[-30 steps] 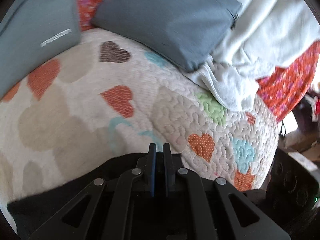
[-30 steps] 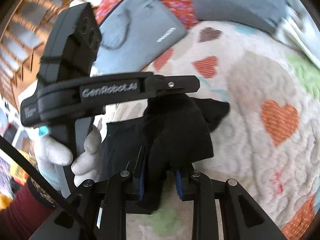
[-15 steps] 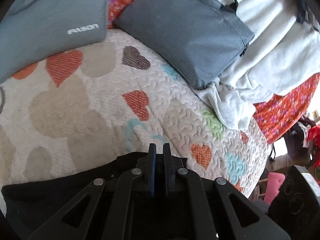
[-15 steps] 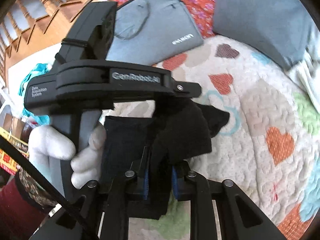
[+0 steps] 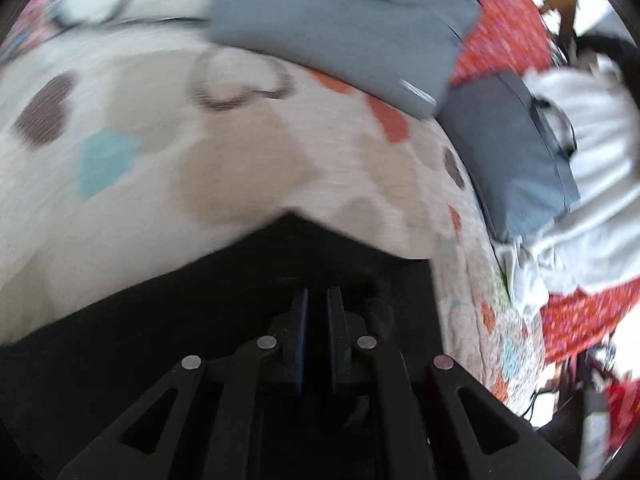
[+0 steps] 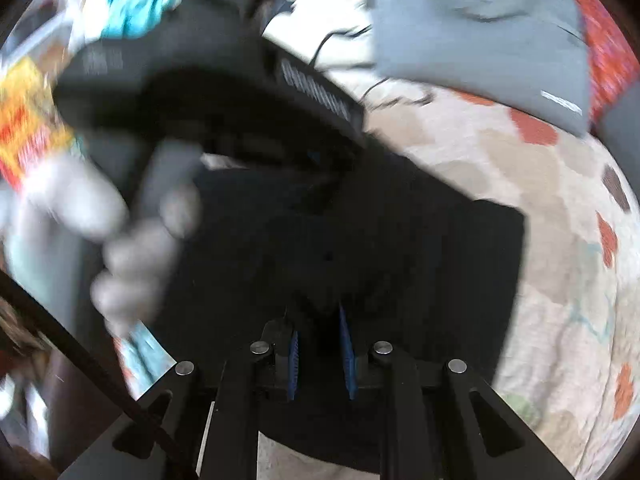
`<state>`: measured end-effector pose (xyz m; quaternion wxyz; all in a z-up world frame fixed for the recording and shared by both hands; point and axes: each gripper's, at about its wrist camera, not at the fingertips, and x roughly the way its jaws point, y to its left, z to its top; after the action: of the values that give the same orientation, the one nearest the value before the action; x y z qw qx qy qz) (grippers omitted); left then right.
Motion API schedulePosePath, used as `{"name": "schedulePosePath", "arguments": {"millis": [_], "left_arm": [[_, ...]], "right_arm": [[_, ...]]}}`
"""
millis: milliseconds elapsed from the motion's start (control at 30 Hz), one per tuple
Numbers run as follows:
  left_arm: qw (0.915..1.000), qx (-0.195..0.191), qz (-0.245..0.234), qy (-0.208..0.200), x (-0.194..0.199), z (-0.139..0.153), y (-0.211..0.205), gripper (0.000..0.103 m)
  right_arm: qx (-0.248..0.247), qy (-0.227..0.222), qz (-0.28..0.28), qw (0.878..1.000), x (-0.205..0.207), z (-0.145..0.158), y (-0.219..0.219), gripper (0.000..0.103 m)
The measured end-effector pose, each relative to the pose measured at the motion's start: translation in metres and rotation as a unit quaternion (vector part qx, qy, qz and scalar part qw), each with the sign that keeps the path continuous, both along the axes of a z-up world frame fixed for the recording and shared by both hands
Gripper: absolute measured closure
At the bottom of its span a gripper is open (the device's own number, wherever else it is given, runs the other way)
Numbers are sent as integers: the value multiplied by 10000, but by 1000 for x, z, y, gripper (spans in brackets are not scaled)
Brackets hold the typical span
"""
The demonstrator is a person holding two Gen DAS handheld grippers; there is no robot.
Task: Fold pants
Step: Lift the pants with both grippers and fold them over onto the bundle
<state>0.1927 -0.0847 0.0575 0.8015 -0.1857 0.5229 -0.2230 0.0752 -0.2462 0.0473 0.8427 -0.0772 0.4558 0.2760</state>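
The black pants (image 5: pixel 240 280) lie across a quilt (image 5: pixel 200 140) printed with hearts, with a peaked fold edge ahead of my left gripper (image 5: pixel 318 292). That gripper is shut on the black cloth. In the right wrist view the pants (image 6: pixel 440 260) spread as a broad dark panel, and my right gripper (image 6: pixel 318 312) has its blue pads pressed on a bunch of the fabric. The left gripper (image 6: pixel 356 132) reaches in from the upper left, held by a white-gloved hand (image 6: pixel 132 248). Both views are motion-blurred.
Two grey zip bags (image 5: pixel 340 28) (image 5: pixel 516 152) lie along the far side of the quilt. A red floral cloth (image 5: pixel 504 20) and rumpled white fabric (image 5: pixel 592 184) sit beyond them. The bed's edge drops off at the right, with clutter below it.
Both grippers swung sideways across the bed with the pants and rolled, so the grey bags shifted right. The black cloth now spreads wider in front of both.
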Motion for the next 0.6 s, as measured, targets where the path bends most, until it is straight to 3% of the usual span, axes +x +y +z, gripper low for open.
{"name": "schedulePosePath", "arguments": {"millis": [67, 133, 200, 300, 400, 500, 600], "left_arm": [[9992, -280, 282, -29, -9, 0, 29, 90], [9967, -560, 589, -82, -20, 0, 53, 80], [9935, -808, 797, -89, -28, -2, 70, 76], [9900, -1000, 988, -70, -41, -6, 82, 75], [9889, -1051, 1052, -80, -52, -5, 88, 73], [9879, -1096, 1095, -82, -63, -4, 90, 69], [9875, -1156, 1064, -90, -79, -5, 91, 67]], "right_arm": [[-573, -387, 166, 9975, -13, -8, 19, 73], [-901, -652, 336, 9932, -26, -11, 33, 51], [-1207, -819, 538, 9878, -40, -12, 47, 41], [-1538, -1055, 704, 9799, -57, -10, 57, 40], [-1323, -831, 932, 9833, -74, 0, 58, 28], [-1312, -709, 1193, 9816, -102, 9, 56, 28], [-1166, -310, 1235, 9850, -111, 13, 39, 28]]}}
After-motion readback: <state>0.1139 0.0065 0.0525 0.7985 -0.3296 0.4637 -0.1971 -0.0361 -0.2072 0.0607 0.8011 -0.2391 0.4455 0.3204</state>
